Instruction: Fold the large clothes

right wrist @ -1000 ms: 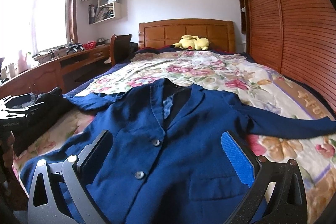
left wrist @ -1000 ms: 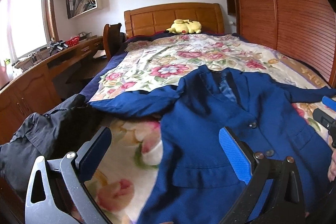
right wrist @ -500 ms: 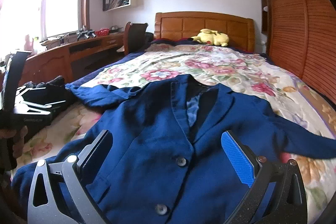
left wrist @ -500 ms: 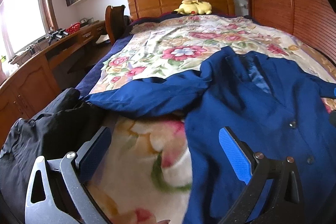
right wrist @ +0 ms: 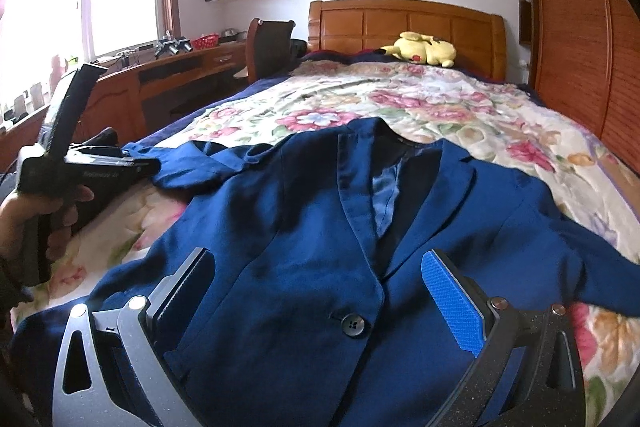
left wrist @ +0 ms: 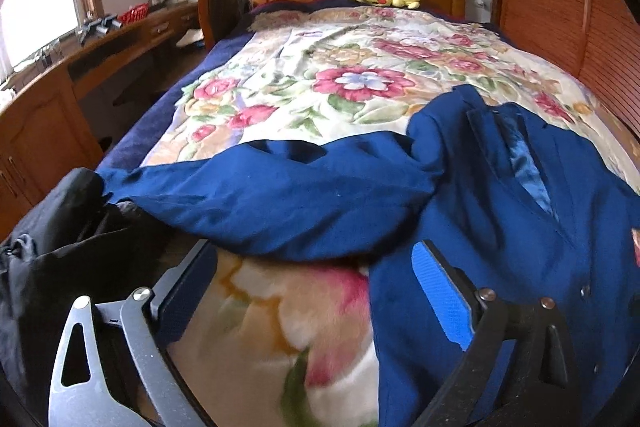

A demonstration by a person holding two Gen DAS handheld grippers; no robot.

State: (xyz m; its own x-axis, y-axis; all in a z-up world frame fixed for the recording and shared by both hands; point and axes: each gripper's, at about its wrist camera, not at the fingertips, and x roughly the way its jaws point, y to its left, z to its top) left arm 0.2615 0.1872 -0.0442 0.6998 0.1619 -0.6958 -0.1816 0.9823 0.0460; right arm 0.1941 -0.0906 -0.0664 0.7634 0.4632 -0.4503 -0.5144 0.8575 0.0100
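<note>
A navy blazer lies face up on the floral bedspread, filling the lower centre of the right wrist view; one sleeve reaches toward a dark garment at lower left, possibly touching it. A yellow plush sits by the headboard. The left gripper and the right gripper both hover with jaws spread wide and hold nothing.
</note>
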